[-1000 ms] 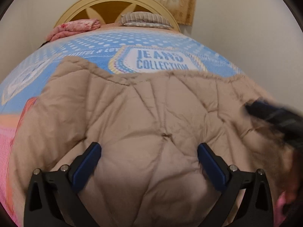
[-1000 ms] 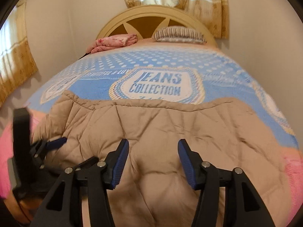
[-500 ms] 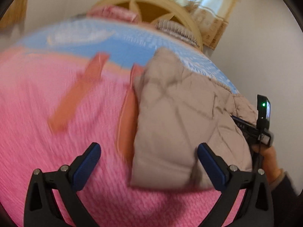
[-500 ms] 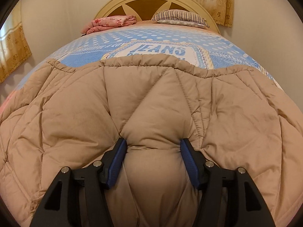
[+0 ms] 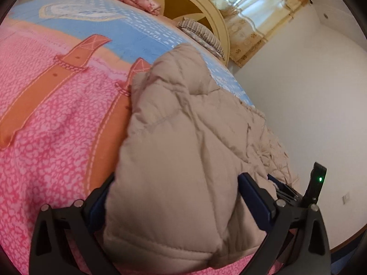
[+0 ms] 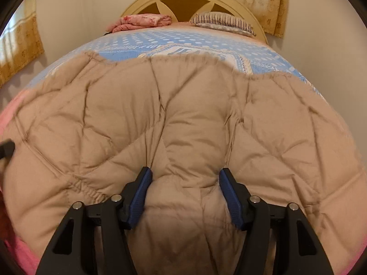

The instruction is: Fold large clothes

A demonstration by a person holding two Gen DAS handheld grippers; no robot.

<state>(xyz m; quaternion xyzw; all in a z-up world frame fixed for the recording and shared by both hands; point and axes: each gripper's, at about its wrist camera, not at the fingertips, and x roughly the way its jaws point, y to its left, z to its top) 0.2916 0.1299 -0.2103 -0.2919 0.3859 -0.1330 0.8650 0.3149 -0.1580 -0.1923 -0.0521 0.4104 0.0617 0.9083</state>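
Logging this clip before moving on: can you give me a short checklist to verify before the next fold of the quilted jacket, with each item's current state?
1. Beige quilted jacket lies on the bedspread: ok.
2. Fabric sits between the right gripper fingers, jaws opening: ok.
3. Left gripper straddles the jacket's near end: ok.
4. Left pads pressing the fabric: cannot tell.
5. Jacket lying flat, unwrinkled: not ok, puffy and creased.
6. Striped pillow and pink folded cloth clear of the jacket: ok.
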